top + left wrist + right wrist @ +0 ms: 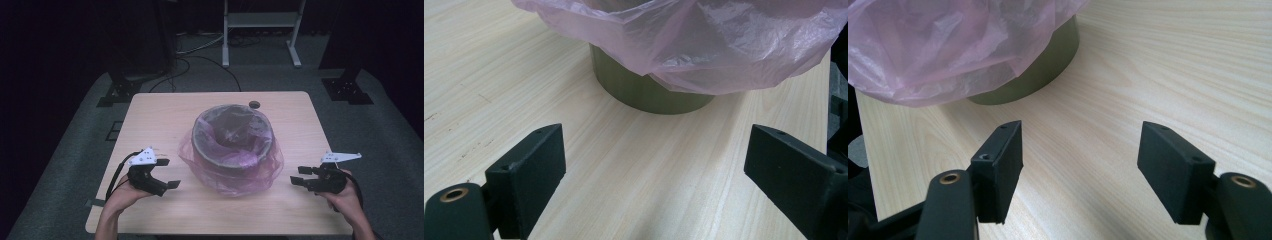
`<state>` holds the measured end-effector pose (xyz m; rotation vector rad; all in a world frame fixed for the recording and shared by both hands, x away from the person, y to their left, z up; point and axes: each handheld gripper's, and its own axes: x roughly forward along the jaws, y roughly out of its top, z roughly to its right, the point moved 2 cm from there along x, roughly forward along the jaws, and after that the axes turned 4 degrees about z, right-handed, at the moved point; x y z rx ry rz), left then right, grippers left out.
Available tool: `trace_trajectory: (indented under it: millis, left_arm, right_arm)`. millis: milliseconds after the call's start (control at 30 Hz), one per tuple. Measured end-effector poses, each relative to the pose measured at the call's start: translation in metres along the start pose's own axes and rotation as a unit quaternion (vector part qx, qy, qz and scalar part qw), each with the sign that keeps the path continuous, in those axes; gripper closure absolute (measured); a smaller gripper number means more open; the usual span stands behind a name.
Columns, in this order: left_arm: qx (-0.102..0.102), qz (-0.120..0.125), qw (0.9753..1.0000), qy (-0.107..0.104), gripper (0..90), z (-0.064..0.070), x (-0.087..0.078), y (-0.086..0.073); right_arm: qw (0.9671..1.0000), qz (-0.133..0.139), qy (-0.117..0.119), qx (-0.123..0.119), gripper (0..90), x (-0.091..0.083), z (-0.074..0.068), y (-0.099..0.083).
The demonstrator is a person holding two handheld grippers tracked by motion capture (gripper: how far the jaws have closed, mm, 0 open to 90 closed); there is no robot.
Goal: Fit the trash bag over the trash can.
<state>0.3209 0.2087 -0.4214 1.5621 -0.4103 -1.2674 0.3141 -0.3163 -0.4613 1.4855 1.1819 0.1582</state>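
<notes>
Left gripper (166,173): jaws spread wide, nothing held. Right gripper (300,175): likewise. Green bin (233,137), lined with pink bag (227,172), is placed mid-table (150,110), between both, untouched.

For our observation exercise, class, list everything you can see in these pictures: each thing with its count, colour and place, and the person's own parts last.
Bin: one, dark olive, middle of the table.
Bag: one, see-through pink, lining the bin and folded down over its rim, hanging partway down the outside.
Small round thing: one, dark, on the table just behind the bin; too small to identify.
Table: one, pale wood, centre of the room.
Frame: one, white, on the grey floor behind the table.
Stands: two, black, on the floor at the far corners of the table.
Left gripper: one, black, fingers open, left of the bin.
Right gripper: one, black, fingers open, right of the bin.
</notes>
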Motion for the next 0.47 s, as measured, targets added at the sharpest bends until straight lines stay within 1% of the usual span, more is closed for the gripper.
trace_trajectory:
  millis: [200, 300, 367, 467]
  left_arm:
    - [-0.002, -0.001, 1.0000, -0.001, 8.4, 0.000, 0.001, -0.001]
    - [-0.003, -0.001, 1.0000, -0.001, 8.4, -0.001, 0.000, -0.002]
    - [-0.003, 0.000, 1.0000, -0.001, 8.4, -0.001, 0.000, -0.002]
    - [-0.004, 0.001, 1.0000, -0.001, 8.4, -0.002, 0.000, -0.002]
  right_arm:
    - [1.0000, 0.006, 0.000, 0.001, 33.7, -0.001, -0.004, -0.007]
    - [0.9999, 0.011, -0.004, 0.002, 33.7, -0.003, -0.006, -0.009]
    - [0.9998, 0.016, -0.013, -0.001, 33.7, -0.004, -0.009, -0.011]
    - [0.9996, 0.022, -0.020, -0.003, 33.7, -0.004, -0.013, -0.015]
